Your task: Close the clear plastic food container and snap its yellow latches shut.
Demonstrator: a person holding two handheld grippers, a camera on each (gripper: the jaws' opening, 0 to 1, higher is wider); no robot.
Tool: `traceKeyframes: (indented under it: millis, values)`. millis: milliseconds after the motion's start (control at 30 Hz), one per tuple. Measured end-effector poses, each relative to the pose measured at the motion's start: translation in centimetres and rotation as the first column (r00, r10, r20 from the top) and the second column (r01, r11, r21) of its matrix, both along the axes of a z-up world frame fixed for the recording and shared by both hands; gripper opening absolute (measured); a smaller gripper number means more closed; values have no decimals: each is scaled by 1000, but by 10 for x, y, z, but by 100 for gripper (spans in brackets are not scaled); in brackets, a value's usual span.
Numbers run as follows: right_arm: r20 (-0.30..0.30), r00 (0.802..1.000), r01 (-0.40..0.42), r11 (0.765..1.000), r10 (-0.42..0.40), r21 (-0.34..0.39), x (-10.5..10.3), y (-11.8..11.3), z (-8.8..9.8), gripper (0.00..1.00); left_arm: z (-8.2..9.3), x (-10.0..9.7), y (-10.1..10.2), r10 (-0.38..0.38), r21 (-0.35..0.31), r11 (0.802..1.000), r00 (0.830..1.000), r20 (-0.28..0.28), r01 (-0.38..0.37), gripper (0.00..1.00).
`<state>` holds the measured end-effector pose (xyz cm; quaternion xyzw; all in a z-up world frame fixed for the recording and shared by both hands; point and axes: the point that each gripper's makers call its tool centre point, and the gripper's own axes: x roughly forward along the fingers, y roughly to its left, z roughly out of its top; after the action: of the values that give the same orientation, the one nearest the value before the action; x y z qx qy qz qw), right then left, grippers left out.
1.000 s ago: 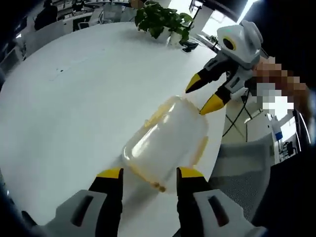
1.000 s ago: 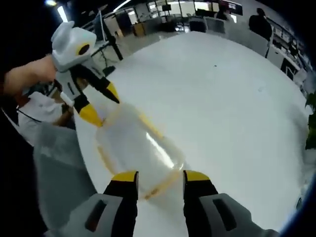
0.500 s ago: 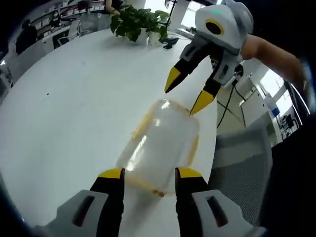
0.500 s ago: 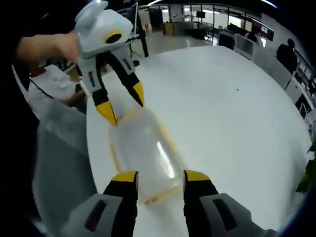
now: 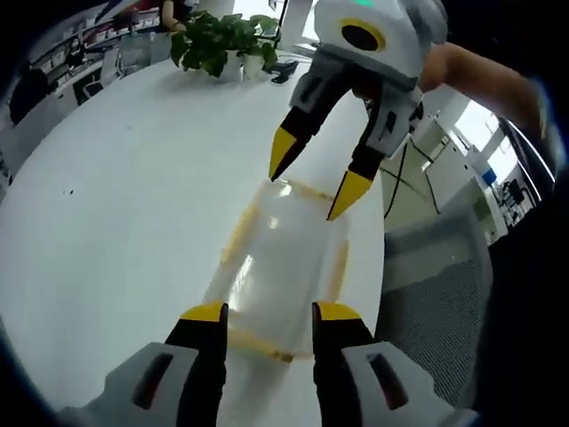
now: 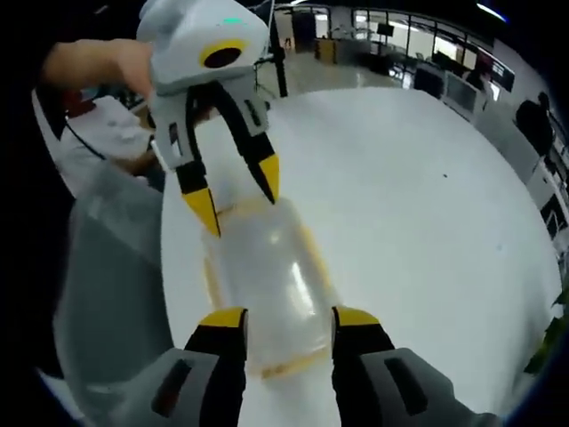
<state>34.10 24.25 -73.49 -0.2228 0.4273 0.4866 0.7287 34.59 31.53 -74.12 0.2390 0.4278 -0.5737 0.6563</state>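
Between the yellow-tipped jaws of the left gripper (image 5: pixel 267 311), at the bottom of the left gripper view, sits the near end of the clear plastic food container (image 5: pixel 276 267). Those jaws stand parted to about the container's width, one tip at each side of that end; whether they actually press on the plastic cannot be told. The container lies on the white table (image 5: pixel 116 205) and runs lengthwise away from this gripper, with yellow latches (image 5: pixel 238 233) showing along its long sides and a yellow strip across the near end.

At the container's far end the right gripper (image 5: pixel 311 178) comes down from above, its two yellow tips spread apart and pointing at the far corners of the lid, just at the rim. Beyond it, at the table's far edge, stands a potted plant (image 5: pixel 213 44).

From the right gripper view the arrangement mirrors: the right gripper's own jaws (image 6: pixel 289 316) are parted with the container's (image 6: pixel 267 285) near end between them, contact uncertain. Past the container, the left gripper (image 6: pixel 238 191) hangs tips-down and open at the opposite end, a hand (image 6: pixel 89 67) behind it.
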Motion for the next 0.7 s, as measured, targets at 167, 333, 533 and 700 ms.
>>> traceKeyframes:
  millis: [167, 333, 533, 700]
  values:
    - [2, 1000, -12, 1000, 12, 1, 0, 2, 0, 36, -1, 1, -1, -21, 7, 1000, 1000, 12, 21, 36]
    - [-12, 1000, -29, 1000, 29, 5, -2, 4, -3, 34, -2, 0, -5, -47, 22, 999, 998, 33, 47, 36]
    - [-8, 997, -72, 997, 72, 6, -7, 13, -5, 34, 0, -7, -15, -87, 2, 996, 996, 34, 87, 35]
    - [-5, 996, -92, 996, 92, 1, -8, 16, -7, 34, -3, -11, -20, -108, 8, 994, 994, 35, 108, 34]
